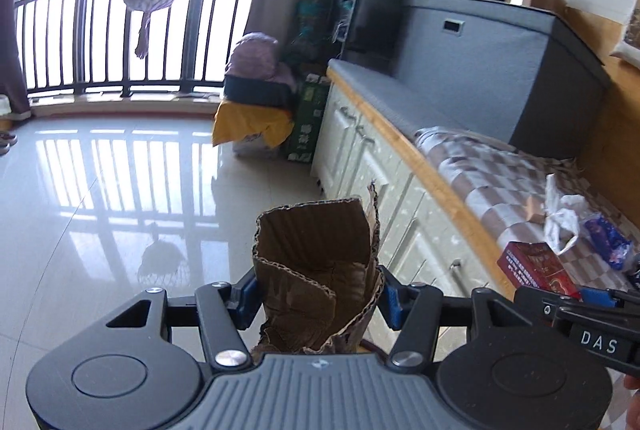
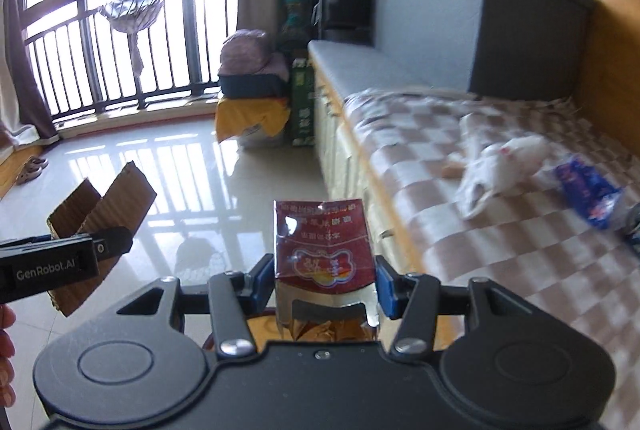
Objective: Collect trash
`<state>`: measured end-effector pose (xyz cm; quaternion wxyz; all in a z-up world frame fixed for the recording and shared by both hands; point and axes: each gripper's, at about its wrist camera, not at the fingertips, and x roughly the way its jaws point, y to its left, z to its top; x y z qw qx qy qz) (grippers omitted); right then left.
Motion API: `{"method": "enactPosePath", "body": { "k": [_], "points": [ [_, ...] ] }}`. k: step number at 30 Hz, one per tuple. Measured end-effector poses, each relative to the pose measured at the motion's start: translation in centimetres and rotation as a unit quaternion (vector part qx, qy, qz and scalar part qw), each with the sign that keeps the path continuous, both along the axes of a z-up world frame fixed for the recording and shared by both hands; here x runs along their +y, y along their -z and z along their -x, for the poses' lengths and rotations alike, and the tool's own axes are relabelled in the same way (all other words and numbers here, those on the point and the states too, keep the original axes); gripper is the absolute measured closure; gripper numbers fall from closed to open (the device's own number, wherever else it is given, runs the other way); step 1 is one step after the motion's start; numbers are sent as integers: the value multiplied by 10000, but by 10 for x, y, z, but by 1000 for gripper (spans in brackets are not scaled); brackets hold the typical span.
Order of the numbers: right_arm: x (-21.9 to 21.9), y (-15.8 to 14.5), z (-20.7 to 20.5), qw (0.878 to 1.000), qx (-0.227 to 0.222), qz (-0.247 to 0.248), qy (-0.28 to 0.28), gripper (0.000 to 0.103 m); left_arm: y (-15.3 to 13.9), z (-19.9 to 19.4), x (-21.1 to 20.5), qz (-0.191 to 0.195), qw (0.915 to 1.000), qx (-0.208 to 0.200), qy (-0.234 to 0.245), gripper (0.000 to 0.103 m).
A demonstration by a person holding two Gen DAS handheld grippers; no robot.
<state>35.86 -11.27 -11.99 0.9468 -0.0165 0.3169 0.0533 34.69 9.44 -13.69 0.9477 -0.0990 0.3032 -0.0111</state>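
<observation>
My left gripper point(image 1: 318, 296) is shut on a torn piece of brown corrugated cardboard point(image 1: 316, 250) that stands upright between the blue pads, above the glossy floor. In the right wrist view that cardboard point(image 2: 108, 208) and the left gripper point(image 2: 114, 244) show at the left edge. My right gripper point(image 2: 324, 280) is shut on a crumpled red packet point(image 2: 324, 242) with printed characters. The same red packet point(image 1: 536, 264) and the right gripper point(image 1: 580, 296) appear at the right of the left wrist view. A crumpled white plastic bag point(image 2: 500, 166) and a blue wrapper point(image 2: 588, 194) lie on the checked blanket point(image 2: 440, 166).
A long low bench with white cabinet doors point(image 1: 360, 150) and a wooden edge runs along the right. A grey storage box point(image 1: 492, 70) sits on it. A yellow-covered pile point(image 1: 252, 118) and a green carton point(image 1: 306, 126) stand by the railed window point(image 1: 120, 30). Shoes point(image 2: 32, 166) lie at the left.
</observation>
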Motion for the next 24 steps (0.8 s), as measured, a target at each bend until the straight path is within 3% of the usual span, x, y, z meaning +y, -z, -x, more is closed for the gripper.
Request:
{"method": "enactPosePath", "body": {
  "k": [9,24],
  "points": [
    [32,58,-21,9984,513,49,-243,51,51,-17,17,24,9983,565,-157,45],
    [43,142,-55,9890,1388,-9,-503,51,128,-44,15,-110,9891,1455,-189,45]
  ]
}}
